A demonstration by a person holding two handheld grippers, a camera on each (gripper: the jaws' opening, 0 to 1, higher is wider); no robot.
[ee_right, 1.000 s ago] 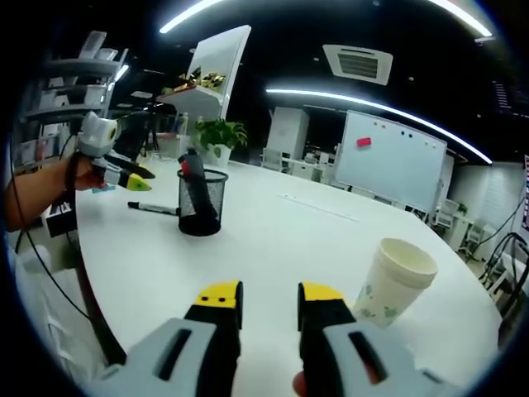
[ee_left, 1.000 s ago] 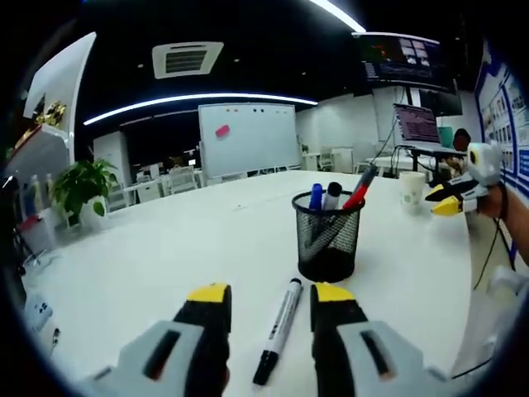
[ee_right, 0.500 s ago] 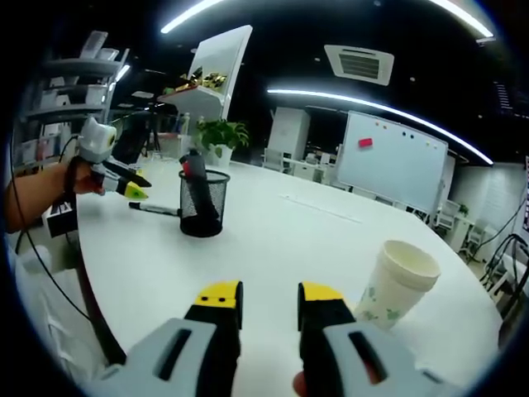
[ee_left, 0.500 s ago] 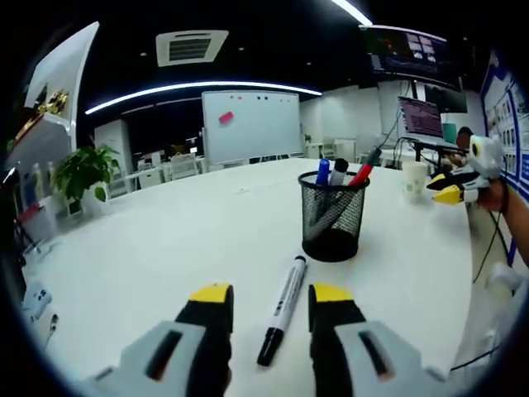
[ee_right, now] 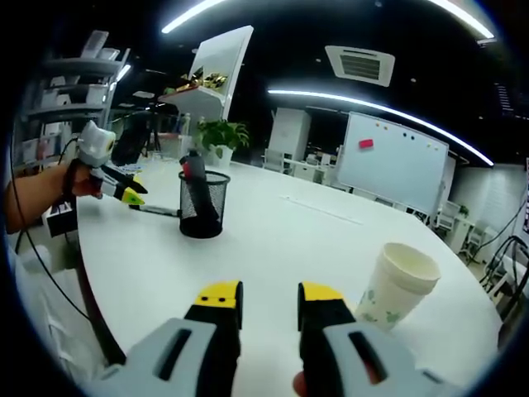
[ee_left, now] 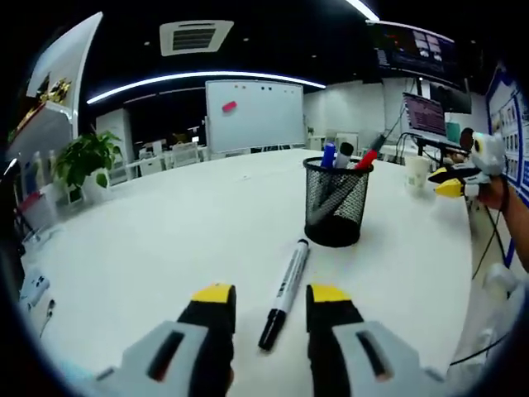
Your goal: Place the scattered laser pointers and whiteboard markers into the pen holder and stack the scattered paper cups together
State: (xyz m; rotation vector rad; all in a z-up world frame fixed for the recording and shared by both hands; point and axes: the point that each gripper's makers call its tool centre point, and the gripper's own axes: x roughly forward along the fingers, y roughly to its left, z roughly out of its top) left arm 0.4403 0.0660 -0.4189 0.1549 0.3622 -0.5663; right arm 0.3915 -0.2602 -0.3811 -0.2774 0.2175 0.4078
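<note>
Yellow-tipped, black-and-grey jaws of the left gripper (ee_left: pixel 266 295) stand parted in the left gripper view, low over the white table (ee_left: pixel 157 240), with nothing held between them. A whiteboard marker (ee_left: pixel 284 281) lies flat on the table in the gap ahead of the jaws, its black cap nearest the gripper and its white barrel pointing away toward the pen holder (ee_left: pixel 335 203); contact between jaws and marker cannot be confirmed. The pen holder is a black wire-mesh cup standing upright just beyond the marker's far end, and it contains several upright pens with blue, grey and red ends. To the far right in this view, a person's hand holds the right gripper (ee_left: pixel 450 184) above the table edge, near a paper cup (ee_left: pixel 416 175). In the right gripper view, the right gripper's (ee_right: pixel 269 298) yellow-tipped jaws are parted by a narrow gap and hold nothing. A white paper cup with a faint green print stands just right of the right jaw, tilted slightly in this view. The pen holder stands farther off at left on the table, and beside it the left gripper, held in a hand (ee_right: pixel 76 180), points down toward the marker lying near the holder's base.
</note>
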